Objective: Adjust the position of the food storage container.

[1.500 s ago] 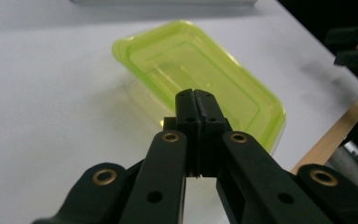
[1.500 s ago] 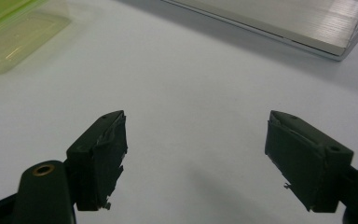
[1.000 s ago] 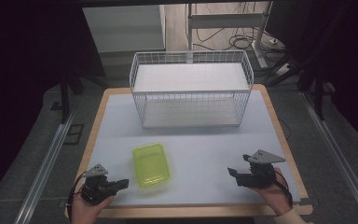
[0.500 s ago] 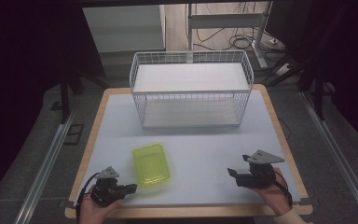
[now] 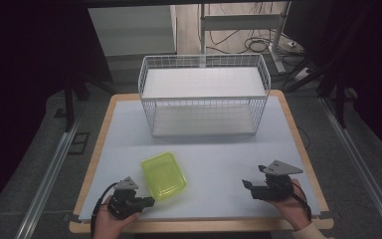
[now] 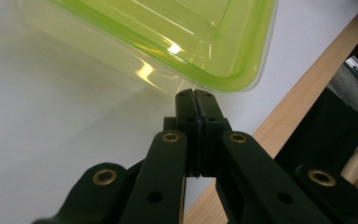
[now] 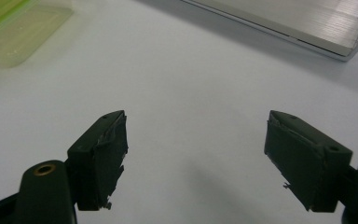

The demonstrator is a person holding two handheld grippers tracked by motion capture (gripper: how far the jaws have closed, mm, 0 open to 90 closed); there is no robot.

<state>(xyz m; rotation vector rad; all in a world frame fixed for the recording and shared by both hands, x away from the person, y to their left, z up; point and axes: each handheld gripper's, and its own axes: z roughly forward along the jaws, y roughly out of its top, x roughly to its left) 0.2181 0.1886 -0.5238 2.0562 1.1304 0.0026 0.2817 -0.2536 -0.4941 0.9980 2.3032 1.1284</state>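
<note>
Nearest, at the front left edge of the pale grey worktop (image 5: 219, 164): left hand-held gripper (image 5: 149, 201), held low, jaws pressed flat together with nothing between them. Pointed toward the near corner of the translucent lime-green rectangular plastic container (image 5: 163, 175); in the left gripper view, closed tips (image 6: 196, 95) sat just short of the container's rounded rim (image 6: 223, 85), very close, contact not possible to confirm. Wooden border of the worktop (image 6: 303, 88) ran off to one side in that view.

Container itself lay flat on the worktop, open side up, apparently empty, turned at a slant so that its long axis ran from near right to far left across the surface. Judged by far the nearer to the left hand-held gripper, lying just ahead and to the right of it.

Across the front right: right hand-held gripper (image 5: 246, 184), jaws spread wide and empty, aimed leftward over bare worktop. Well apart from the container, which appeared in the right gripper view at the upper left corner (image 7: 14, 28), with open surface between.

Farthest, at the back of the worktop: white wire basket (image 5: 204, 94), rectangular, long side facing the person, nothing visible inside. Container well short of it, left of its middle.

Likely next move, as a judgement: jaws of the left hand-held gripper parted, then closed on the near rim.
</note>
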